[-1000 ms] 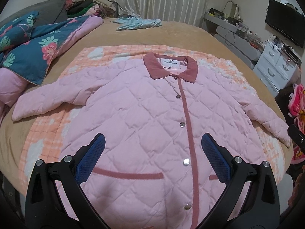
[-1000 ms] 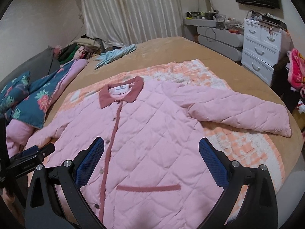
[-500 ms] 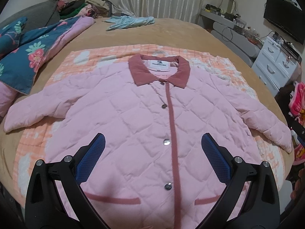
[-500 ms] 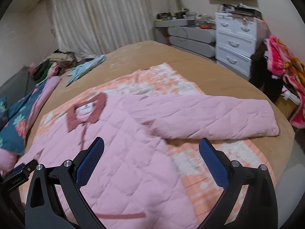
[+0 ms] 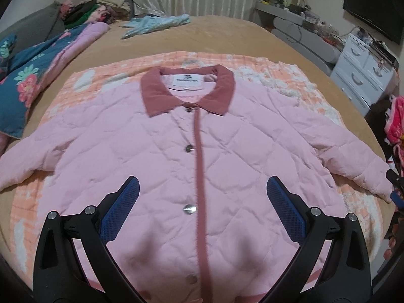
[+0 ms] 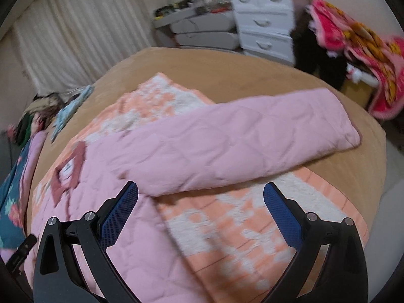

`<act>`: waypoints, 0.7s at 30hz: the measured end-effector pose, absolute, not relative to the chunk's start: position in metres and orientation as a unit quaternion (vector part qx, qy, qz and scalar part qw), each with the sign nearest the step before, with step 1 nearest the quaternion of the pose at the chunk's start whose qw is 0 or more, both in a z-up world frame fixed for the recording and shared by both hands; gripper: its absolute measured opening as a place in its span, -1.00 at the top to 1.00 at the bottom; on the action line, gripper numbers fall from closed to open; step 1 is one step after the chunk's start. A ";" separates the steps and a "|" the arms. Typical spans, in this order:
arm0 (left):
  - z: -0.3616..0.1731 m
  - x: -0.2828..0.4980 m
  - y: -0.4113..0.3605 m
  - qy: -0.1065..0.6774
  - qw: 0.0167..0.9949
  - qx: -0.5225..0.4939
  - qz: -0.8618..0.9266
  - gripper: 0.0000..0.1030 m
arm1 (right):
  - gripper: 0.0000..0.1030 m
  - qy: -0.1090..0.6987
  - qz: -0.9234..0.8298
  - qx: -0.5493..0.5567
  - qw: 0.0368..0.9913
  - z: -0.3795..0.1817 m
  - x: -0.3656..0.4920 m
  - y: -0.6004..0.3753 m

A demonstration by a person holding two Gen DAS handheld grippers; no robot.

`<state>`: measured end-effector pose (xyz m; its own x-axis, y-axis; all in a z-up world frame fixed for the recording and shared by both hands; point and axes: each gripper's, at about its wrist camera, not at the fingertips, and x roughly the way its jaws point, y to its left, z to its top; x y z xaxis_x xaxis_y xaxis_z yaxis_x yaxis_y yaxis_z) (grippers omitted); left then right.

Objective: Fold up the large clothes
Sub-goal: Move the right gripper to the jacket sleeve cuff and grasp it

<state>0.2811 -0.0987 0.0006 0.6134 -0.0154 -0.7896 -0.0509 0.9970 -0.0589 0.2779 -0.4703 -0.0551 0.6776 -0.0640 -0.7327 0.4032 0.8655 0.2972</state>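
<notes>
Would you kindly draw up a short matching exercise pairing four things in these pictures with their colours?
Things:
1. jacket collar
2. dresser
3. garment near the curtain
4. gripper pads

Colours:
a. white
b. blue
c. dusty rose
d. light blue

Pairs: 1-c, 2-a, 3-d, 4-b

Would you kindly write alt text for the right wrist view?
A pink quilted jacket lies on an orange checked blanket on a bed, one sleeve stretched outward. The right gripper hovers above, jaws open and empty.
</notes>
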 end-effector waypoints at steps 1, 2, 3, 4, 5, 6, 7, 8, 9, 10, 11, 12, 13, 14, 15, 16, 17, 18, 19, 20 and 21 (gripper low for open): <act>-0.002 0.284 -0.102 0.442 0.896 -0.037 0.004 -0.84 | -0.92 0.381 -0.142 0.234 0.883 -0.061 0.279 -0.481; -0.005 0.286 -0.105 0.444 0.895 -0.034 0.004 -0.84 | -0.92 0.381 -0.146 0.242 0.880 -0.064 0.279 -0.486; -0.007 0.289 -0.108 0.446 0.894 -0.031 0.004 -0.84 | -0.92 0.382 -0.154 0.255 0.875 -0.070 0.280 -0.496; -0.010 0.291 -0.111 0.448 0.894 -0.029 0.004 -0.84 | -0.92 0.382 -0.162 0.265 0.870 -0.075 0.280 -0.504; -0.013 0.294 -0.114 0.450 0.892 -0.028 0.005 -0.84 | -0.92 0.382 -0.170 0.277 0.865 -0.080 0.281 -0.513; -0.014 0.296 -0.116 0.452 0.892 -0.027 0.005 -0.84 | -0.92 0.382 -0.176 0.285 0.861 -0.083 0.281 -0.519; -0.017 0.300 -0.118 0.453 0.891 -0.025 0.006 -0.84 | -0.92 0.381 -0.182 0.296 0.857 -0.088 0.281 -0.527; -0.019 0.302 -0.120 0.453 0.891 -0.023 0.007 -0.84 | -0.92 0.380 -0.188 0.304 0.853 -0.091 0.281 -0.532; -0.021 0.305 -0.121 0.454 0.891 -0.021 0.009 -0.84 | -0.92 0.380 -0.197 0.317 0.846 -0.097 0.282 -0.541; -0.022 0.307 -0.122 0.455 0.890 -0.020 0.010 -0.84 | -0.92 0.379 -0.204 0.330 0.840 -0.104 0.282 -0.548; -0.024 0.309 -0.123 0.456 0.890 -0.019 0.011 -0.84 | -0.92 0.379 -0.210 0.339 0.835 -0.108 0.283 -0.554; -0.027 0.312 -0.124 0.458 0.889 -0.019 0.012 -0.84 | -0.92 0.378 -0.219 0.350 0.829 -0.114 0.282 -0.560; -0.029 0.314 -0.125 0.459 0.888 -0.018 0.014 -0.84 | -0.92 0.376 -0.226 0.362 0.822 -0.120 0.282 -0.567; -0.031 0.316 -0.125 0.461 0.887 -0.017 0.016 -0.84 | -0.92 0.376 -0.231 0.368 0.818 -0.124 0.282 -0.571; -0.033 0.318 -0.126 0.462 0.887 -0.016 0.018 -0.84 | -0.92 0.375 -0.237 0.379 0.812 -0.129 0.282 -0.578; -0.035 0.320 -0.126 0.463 0.886 -0.016 0.021 -0.84 | -0.92 0.374 -0.241 0.387 0.808 -0.134 0.283 -0.583; -0.038 0.323 -0.125 0.465 0.885 -0.016 0.023 -0.84 | -0.92 0.373 -0.242 0.393 0.805 -0.137 0.284 -0.587; -0.039 0.325 -0.125 0.466 0.884 -0.017 0.025 -0.84 | -0.92 0.372 -0.244 0.396 0.803 -0.141 0.287 -0.593; -0.042 0.328 -0.125 0.467 0.884 -0.017 0.027 -0.84 | -0.92 0.370 -0.247 0.394 0.804 -0.142 0.290 -0.597; -0.044 0.330 -0.124 0.468 0.883 -0.017 0.029 -0.84 | -0.92 0.370 -0.250 0.393 0.804 -0.143 0.293 -0.600; -0.046 0.332 -0.124 0.469 0.882 -0.016 0.032 -0.84 | -0.92 0.365 -0.256 0.396 0.802 -0.146 0.296 -0.606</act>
<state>0.3317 -0.1237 -0.0457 0.5571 0.0418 -0.8294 -0.0726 0.9974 0.0016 0.2963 -0.6056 -0.1457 0.6021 -0.1215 -0.7891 0.7005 0.5547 0.4491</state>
